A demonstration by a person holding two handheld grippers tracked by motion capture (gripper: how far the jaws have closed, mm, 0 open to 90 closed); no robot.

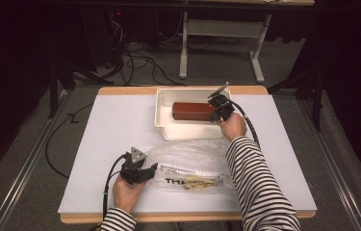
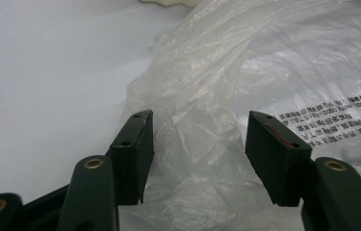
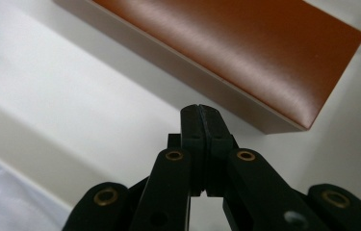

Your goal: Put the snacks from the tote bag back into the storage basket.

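Observation:
A clear plastic bag [image 1: 187, 159] with black print lies crumpled on the white table top, near the front. Something yellowish [image 1: 199, 182] lies at its front edge. My left gripper [image 1: 151, 167] rests at the bag's left end. Its jaws stand open [image 2: 199, 118] with a crumpled fold of the bag [image 2: 264, 57] between them, and the pads are clear of it. A red-brown block [image 1: 192, 110] lies in a white tray [image 1: 161, 115] at the back. My right gripper [image 1: 213, 117] is inside the tray at the block's right end. It is shut [image 3: 201, 110] on nothing, just short of the block [image 3: 245, 48].
The white board [image 1: 110, 134] has a wooden rim at front and back. The person's striped right sleeve [image 1: 252, 178] crosses over the bag's right end. The tray wall [image 3: 48, 96] rises close beside the right gripper. Cables and table legs lie on the floor beyond.

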